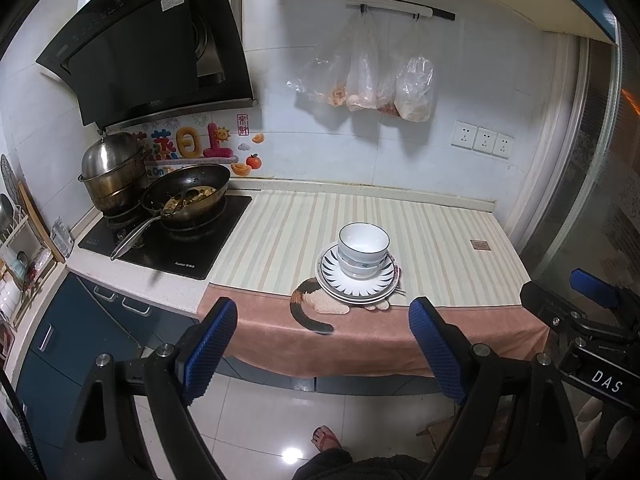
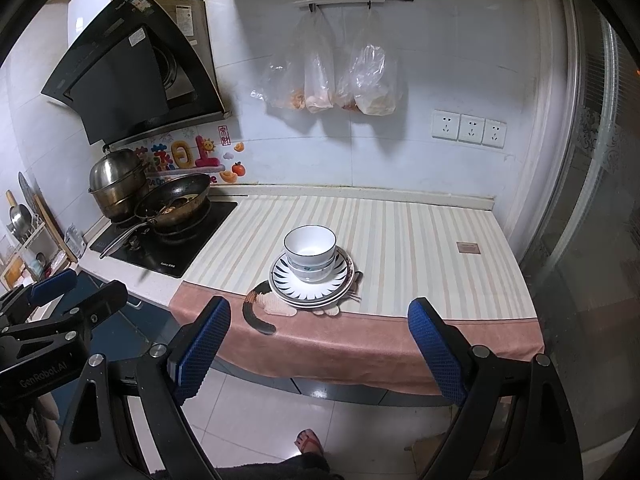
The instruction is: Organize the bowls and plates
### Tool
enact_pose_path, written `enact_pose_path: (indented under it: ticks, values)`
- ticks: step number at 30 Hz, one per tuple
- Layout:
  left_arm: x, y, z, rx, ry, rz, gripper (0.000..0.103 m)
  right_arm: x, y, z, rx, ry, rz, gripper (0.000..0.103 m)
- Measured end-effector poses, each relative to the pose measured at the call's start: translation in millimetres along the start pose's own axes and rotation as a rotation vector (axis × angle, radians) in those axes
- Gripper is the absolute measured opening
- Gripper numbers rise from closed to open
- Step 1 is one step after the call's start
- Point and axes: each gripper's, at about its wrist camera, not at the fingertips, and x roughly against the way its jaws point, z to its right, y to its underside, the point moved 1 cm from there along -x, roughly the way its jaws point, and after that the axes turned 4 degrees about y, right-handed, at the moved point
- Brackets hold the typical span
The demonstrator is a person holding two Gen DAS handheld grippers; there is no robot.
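Observation:
White bowls with dark rims [image 1: 363, 248] [image 2: 310, 252] are nested in a stack on top of stacked plates [image 1: 352, 284] [image 2: 308, 292]; the top plate has a black ray pattern. The stack stands near the front of the striped counter cloth [image 1: 440, 248] [image 2: 420, 248]. My left gripper [image 1: 324, 328] is open and empty, held back from the counter above the floor. My right gripper [image 2: 320, 328] is open and empty, also short of the counter. The right gripper shows at the right edge of the left wrist view [image 1: 584, 304]; the left gripper shows at the left edge of the right wrist view [image 2: 68, 300].
A stove [image 1: 168, 240] with a wok of food [image 1: 188, 196] and a steel steamer pot [image 1: 112, 172] stands at the left. A cat-shaped mat [image 1: 316, 304] lies under the plates. Plastic bags [image 1: 368, 80] hang on the wall. A dish rack [image 1: 20, 256] sits far left.

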Motion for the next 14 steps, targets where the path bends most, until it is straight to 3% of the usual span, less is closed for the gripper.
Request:
enact_pose_path:
  ticks: [14]
  values:
    - [2.9,0.7,-0.5,-0.001,0.004,0.005,0.088,1.7,1.7,-0.3,-0.001,-0.001,0.002,0.093]
